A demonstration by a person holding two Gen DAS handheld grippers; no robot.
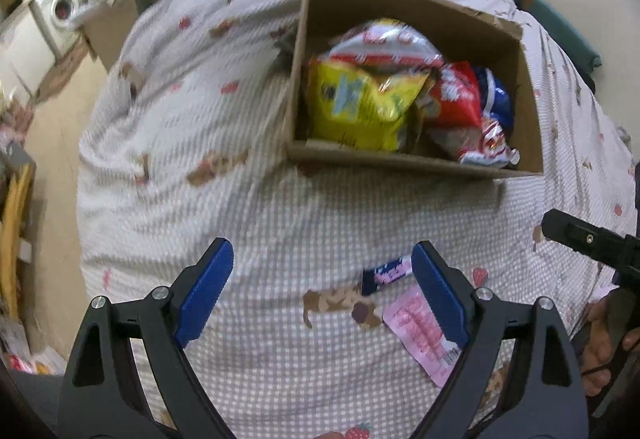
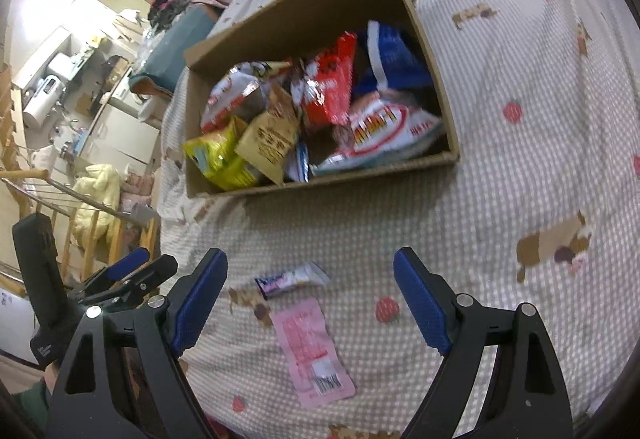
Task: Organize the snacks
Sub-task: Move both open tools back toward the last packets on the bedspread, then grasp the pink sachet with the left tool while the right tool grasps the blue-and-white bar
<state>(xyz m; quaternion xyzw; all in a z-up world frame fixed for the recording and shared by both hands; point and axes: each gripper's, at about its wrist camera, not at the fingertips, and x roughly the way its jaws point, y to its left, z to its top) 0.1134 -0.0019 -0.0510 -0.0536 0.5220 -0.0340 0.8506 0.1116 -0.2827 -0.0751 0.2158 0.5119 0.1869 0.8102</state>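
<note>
Two snacks are still lying loose on the bed's checked, quilted cover [image 2: 500, 167], near its front edge and short of the cardboard box [image 2: 424, 39]: a flat pink sachet [image 2: 314, 351] with a barcode at one end, and just beyond it a small dark blue and pink wrapper [image 2: 290, 279], crimped at its end. Both are looking thin, light and limp, likely slick film, so they are probably going to buckle or slide unless pinched across a short edge or corner against the soft bedding. The box, sitting toward the middle of the bed, is already holding crinkly packets: a yellow bag [image 1: 360, 107], a red pouch [image 2: 332, 83], a white and red bag [image 2: 384, 131] and a stiffer tan carton [image 2: 272, 139]. The left gripper [image 1: 322, 291] is hovering with its blue-padded fingers spread wide and empty, the small wrapper just inside its right finger. The right gripper [image 2: 310, 299] is likewise standing wide and holding nothing, both loose snacks lying between its fingers.
</note>
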